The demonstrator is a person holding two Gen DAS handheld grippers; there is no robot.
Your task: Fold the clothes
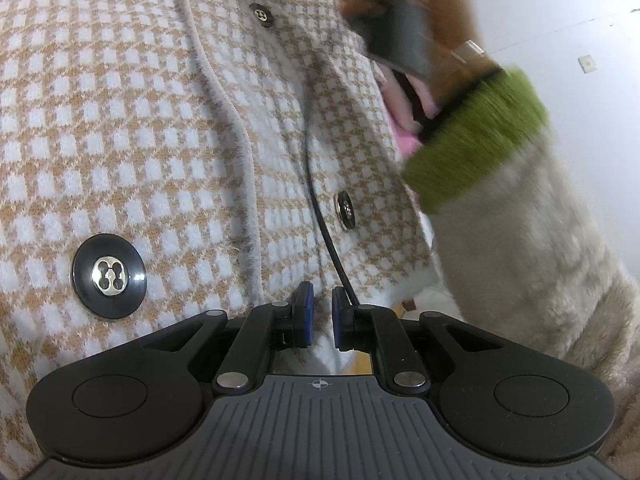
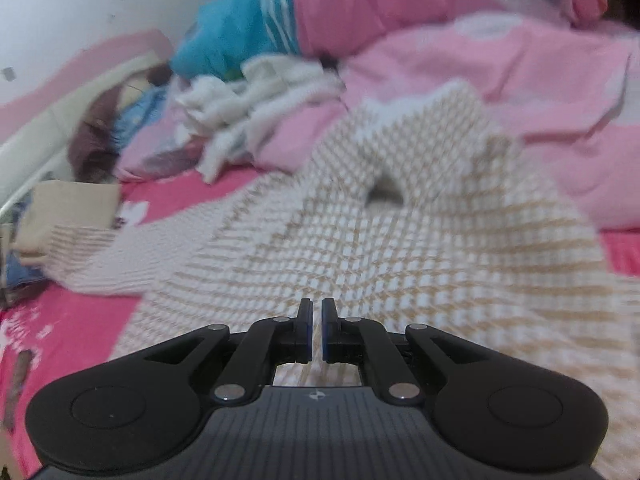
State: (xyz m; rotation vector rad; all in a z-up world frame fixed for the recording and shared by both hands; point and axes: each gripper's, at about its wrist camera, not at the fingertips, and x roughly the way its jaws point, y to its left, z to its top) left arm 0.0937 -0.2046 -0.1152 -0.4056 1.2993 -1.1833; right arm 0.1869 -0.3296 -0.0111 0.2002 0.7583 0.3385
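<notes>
2 grippers work a tan-and-white checked cardigan [image 1: 168, 128]; the left gripper [image 1: 321, 312] is nearly closed, pinching the knit's edge between its blue pads, a large black button [image 1: 108, 275] just left; the right gripper [image 2: 317, 326], closed and empty, hovers above the cardigan spread ahead on the pink bed [image 2: 72, 320].

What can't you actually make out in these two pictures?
- Left wrist view: whether the left tongs pinch the checked cardigan; the cloth is too close to tell.
- Left wrist view: the hand at top right is blurred and its device unclear.
- Right wrist view: blur hides the clothes pile details; the cardigan's right side is cut off.
</notes>
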